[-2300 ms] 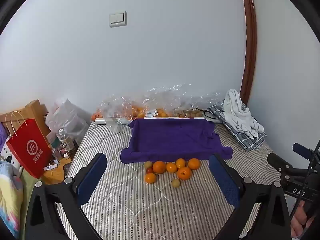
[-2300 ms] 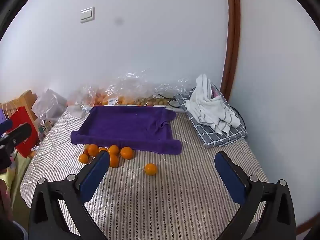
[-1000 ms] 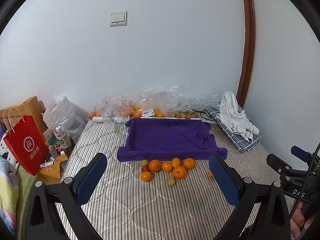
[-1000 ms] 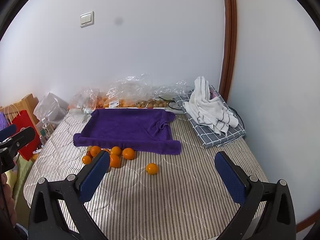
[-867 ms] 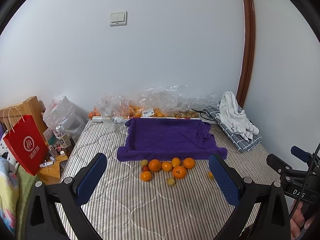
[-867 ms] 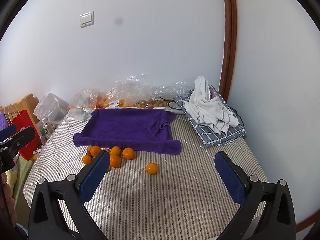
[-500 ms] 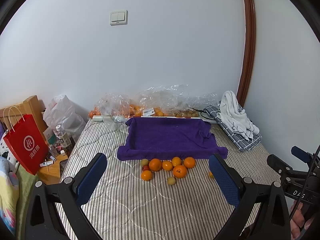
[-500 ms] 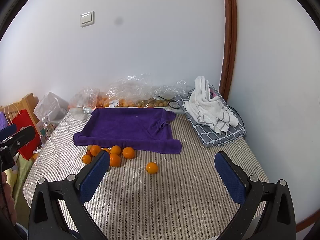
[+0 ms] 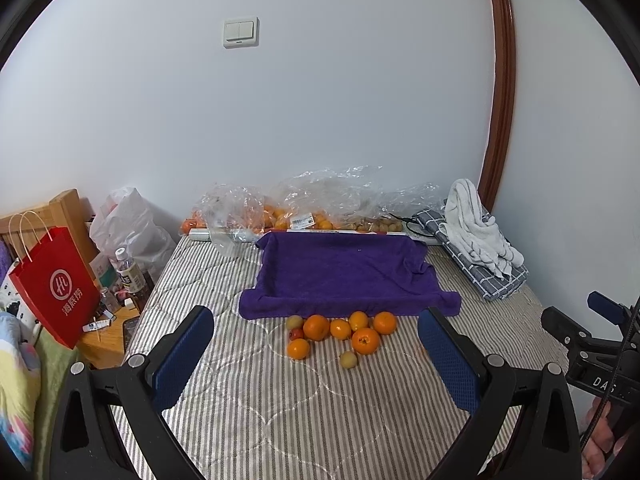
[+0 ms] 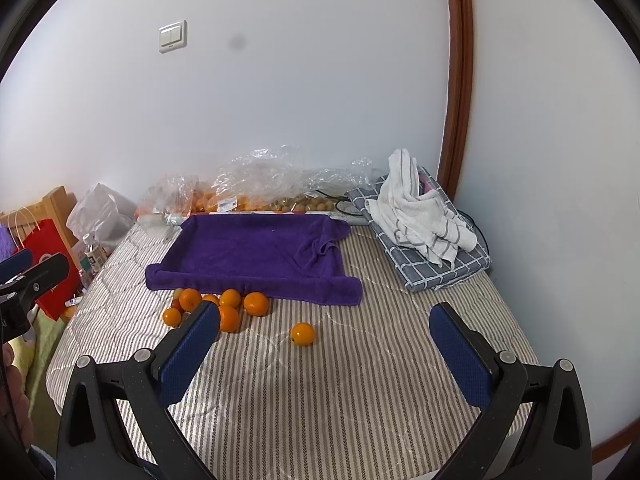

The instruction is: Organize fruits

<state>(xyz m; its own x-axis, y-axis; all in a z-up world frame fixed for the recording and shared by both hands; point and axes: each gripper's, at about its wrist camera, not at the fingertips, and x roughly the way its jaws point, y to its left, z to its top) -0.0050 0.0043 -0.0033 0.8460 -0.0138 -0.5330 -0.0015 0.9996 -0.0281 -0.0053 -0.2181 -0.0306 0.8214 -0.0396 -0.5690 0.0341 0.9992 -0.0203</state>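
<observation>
Round, smooth oranges (image 9: 341, 331) clustered on the striped quilted bed (image 9: 280, 408), touching the near edge of a plush purple towel (image 9: 344, 276) with rolled-up rims; one orange (image 10: 303, 334) alone at 3 o'clock of the cluster, on bare ticking. Crinkled clear bags (image 9: 320, 204) against the plain white wall at 12 o'clock, folded checked cloth (image 10: 432, 256) at 2 o'clock. Left gripper (image 9: 316, 360) and right gripper (image 10: 324, 354) low over open mattress, jaws wide apart, empty.

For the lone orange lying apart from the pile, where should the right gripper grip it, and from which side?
Grip the lone orange across its widest middle, coming down from above and the near side. It is round, sits clear on the striped bedcover, and the open right gripper already faces it.
</observation>
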